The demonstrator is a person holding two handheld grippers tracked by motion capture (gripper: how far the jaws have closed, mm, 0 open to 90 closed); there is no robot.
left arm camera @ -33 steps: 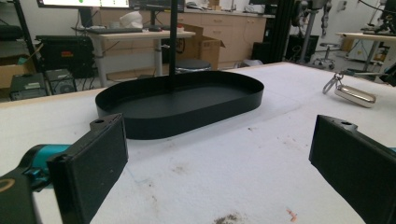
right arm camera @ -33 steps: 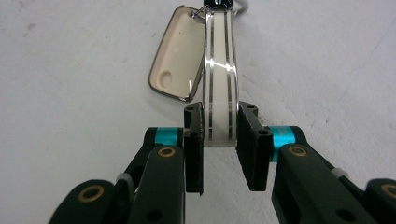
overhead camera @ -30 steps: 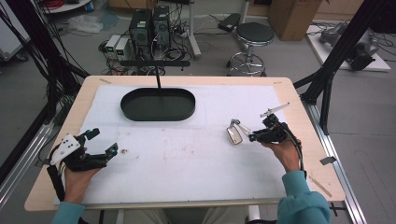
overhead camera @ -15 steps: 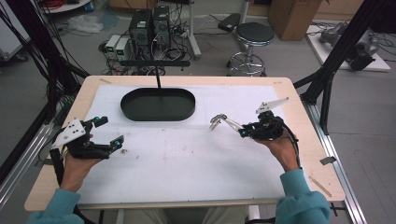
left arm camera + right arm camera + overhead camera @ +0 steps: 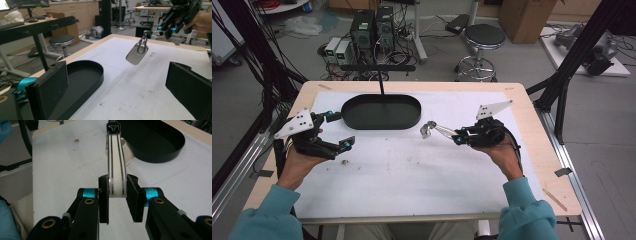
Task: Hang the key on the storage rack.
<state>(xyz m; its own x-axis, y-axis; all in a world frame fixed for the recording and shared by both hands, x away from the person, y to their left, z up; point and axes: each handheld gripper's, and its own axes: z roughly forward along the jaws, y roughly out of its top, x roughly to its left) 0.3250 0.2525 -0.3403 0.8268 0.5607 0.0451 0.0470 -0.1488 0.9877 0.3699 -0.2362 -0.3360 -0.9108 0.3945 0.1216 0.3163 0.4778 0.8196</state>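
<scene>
while the white-covered table [image 5: 412,175] spreads under both hands, the black oval tray [image 5: 381,111] lies at its far middle, shallow-walled and with nothing in it. the left gripper [image 5: 334,131] hangs at the table's left edge, just beside the tray's left end, its jaws wide apart with nothing between them. the right gripper [image 5: 458,138] hangs over the right half of the table, its jaws clamped on the flat handle of a metal spoon [image 5: 432,130].

the spoon is polished steel. its handle is a pale strip with two dark lines along its length and a small dark emblem at the far tip. a short chain-like link joins handle and bowl, and the bowl hangs below, dull grey and oval.

from above, the spoon is a small glint, lifted clear of the table, just off the tray's right end. the left gripper view shows the link and the bowl [image 5: 136,53] hanging slantwise in the air, well above the cover. the right gripper view shows the handle's stripes and emblem, and the pads [image 5: 103,198] pressing both of its edges.

the spoon's long axis runs from the right gripper toward the tray, bowl end leading and drooping down.
</scene>
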